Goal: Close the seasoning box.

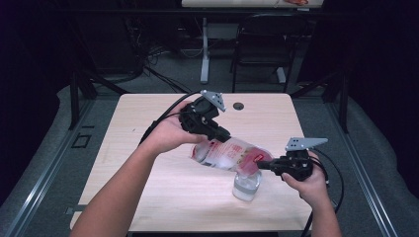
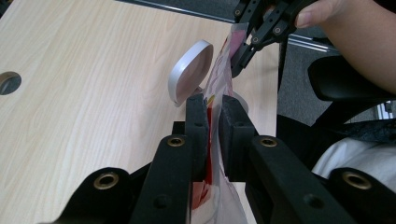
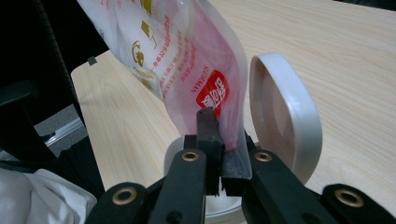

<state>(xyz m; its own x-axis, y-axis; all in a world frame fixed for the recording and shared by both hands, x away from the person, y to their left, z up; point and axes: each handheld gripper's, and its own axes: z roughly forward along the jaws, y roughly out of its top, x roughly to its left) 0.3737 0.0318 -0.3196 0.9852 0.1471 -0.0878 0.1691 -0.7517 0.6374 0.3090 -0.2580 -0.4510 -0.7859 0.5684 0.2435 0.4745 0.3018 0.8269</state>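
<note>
We are holding a clear plastic pouch point(image 1: 230, 153) with red print between our two grippers, above the pale wooden desk point(image 1: 148, 182). The left gripper point(image 1: 221, 134) is pinching one end of the pouch: in the left gripper view its jaws are closed nearly together, with the thin film and a strip of red print point(image 2: 212, 135) running up between them and on beyond their tips. The right gripper point(image 1: 264, 165) is pinching the opposite end; in the right gripper view its jaws are pressed shut on the pouch's sealed edge point(image 3: 229, 154), just below a red label with white lettering point(image 3: 212, 93). The pouch is stretching between the two pairs of jaws, tilted, with the left gripper's end higher and the right gripper's end lower.

Directly beneath the right gripper's jaws a small clear jar point(image 1: 246, 185) is standing on the desk. Its round white hinged lid point(image 3: 285, 112) is standing open, rising just to the side of the jaws and close to the pouch's lower end. From the left gripper's jaws we are seeing the same lid point(image 2: 189, 72) ahead and to one side of the pouch, with the right gripper point(image 2: 243, 49) gripping the film farther off beyond it.
</note>
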